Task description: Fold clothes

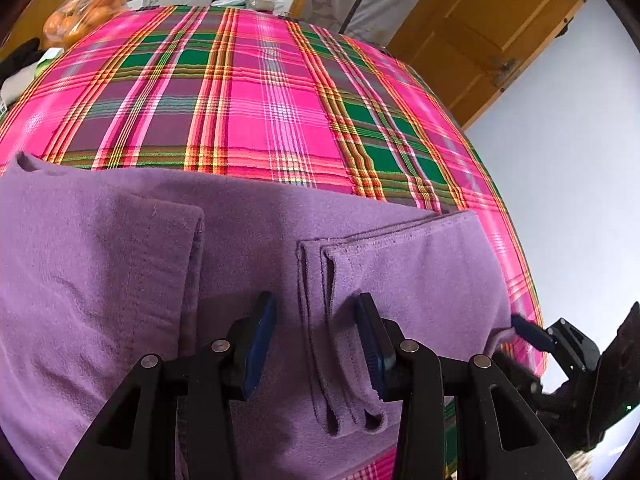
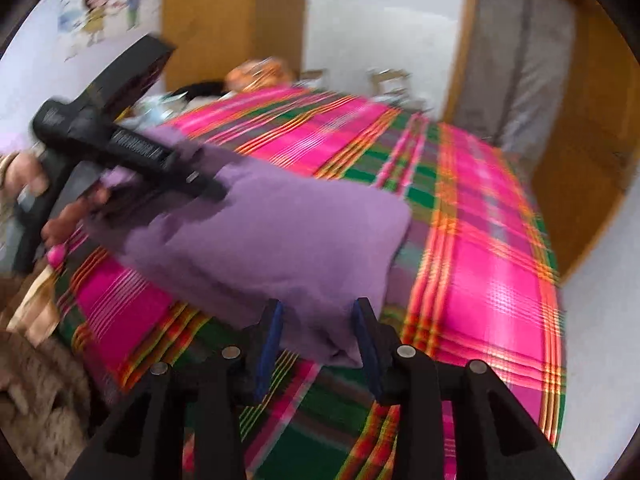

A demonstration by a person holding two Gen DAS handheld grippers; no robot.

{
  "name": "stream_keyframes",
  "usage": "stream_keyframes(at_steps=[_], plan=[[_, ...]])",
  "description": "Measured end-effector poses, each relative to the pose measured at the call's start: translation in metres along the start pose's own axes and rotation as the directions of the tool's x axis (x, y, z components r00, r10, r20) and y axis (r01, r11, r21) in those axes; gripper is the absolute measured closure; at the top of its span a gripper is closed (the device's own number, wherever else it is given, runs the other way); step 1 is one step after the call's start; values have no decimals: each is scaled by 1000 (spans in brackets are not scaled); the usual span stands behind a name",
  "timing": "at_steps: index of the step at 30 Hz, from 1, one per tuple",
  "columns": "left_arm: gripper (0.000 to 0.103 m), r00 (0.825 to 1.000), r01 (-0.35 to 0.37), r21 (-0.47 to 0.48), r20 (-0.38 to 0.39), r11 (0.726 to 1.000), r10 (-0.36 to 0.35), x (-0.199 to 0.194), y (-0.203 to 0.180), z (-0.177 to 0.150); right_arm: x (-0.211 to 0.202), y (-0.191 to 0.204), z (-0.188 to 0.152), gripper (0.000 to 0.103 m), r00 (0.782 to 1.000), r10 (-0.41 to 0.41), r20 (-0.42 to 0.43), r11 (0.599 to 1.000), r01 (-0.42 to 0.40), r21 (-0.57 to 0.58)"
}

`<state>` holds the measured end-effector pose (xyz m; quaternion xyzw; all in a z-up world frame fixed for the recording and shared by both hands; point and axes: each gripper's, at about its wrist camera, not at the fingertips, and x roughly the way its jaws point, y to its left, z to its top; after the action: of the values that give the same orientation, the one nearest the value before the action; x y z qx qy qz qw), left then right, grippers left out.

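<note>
1. The surface under everything is a bed covered by a pink, green and orange plaid cloth, with wooden doors and pale walls behind it; the purple garment lies across the near part of that cloth, already folded into layers

2. My left gripper has its fingers apart, straddling a stack of folded edges that runs between them; neither pad is visibly pressing the fabric

3. My right gripper also has its fingers spread, with the near corner of the purple garment sitting in the gap; I cannot tell whether a pad touches it

4. Risks as I judge them: closing the left fingers might catch only some of the stacked layers, so the fold would peel open on lifting. The right view is motion-blurred, so a hasty close there could miss the corner or drag it askew. If one side lifts ahead of the other, the bundle may sag and unfold

5. Only the left view shows the separate layer edges and the flap at far left. Only the right view shows the garment's bulk raised off the bed, my hand holding the other gripper, and a wall sticker
</note>
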<state>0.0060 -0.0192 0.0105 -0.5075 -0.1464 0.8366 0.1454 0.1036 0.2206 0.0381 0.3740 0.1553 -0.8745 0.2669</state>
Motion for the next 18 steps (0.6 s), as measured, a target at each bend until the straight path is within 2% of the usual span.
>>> stream_keyframes(at_steps=[2, 6, 8, 11, 13, 15, 16, 17, 18], plan=[[60, 1000, 2, -6, 1, 1000, -2, 0, 1, 0, 0, 1, -5, 65, 999, 32, -37, 999, -32, -13], [60, 1000, 1, -3, 3, 1000, -1, -1, 1, -1, -4, 2, -13, 72, 989, 119, -88, 993, -118, 8], [60, 1000, 1, -2, 5, 1000, -1, -1, 1, -1, -13, 0, -12, 72, 996, 74, -54, 997, -74, 0], [60, 1000, 3, -4, 6, 1000, -3, -2, 2, -1, -27, -21, -3, 72, 996, 69, 49, 992, -74, 106], [60, 1000, 3, -4, 6, 1000, -3, -2, 2, -1, -27, -30, 1, 72, 996, 48, 79, 988, -59, 146], [60, 1000, 3, -5, 7, 1000, -3, -2, 2, -1, -16, -29, 5, 72, 998, 10, 57, 991, -18, 134], [60, 1000, 3, -5, 8, 1000, -3, -2, 1, -2, -8, -27, 5, 72, 999, 20, 41, 991, -25, 135], [60, 1000, 3, -6, 8, 1000, -3, -3, 1, -2, -1, -25, 5, 74, 999, 30, 25, 990, -33, 137], [60, 1000, 4, -6, 9, 1000, -4, -3, 1, -2, 1, -23, 2, 82, 999, 49, 15, 989, -50, 140]])
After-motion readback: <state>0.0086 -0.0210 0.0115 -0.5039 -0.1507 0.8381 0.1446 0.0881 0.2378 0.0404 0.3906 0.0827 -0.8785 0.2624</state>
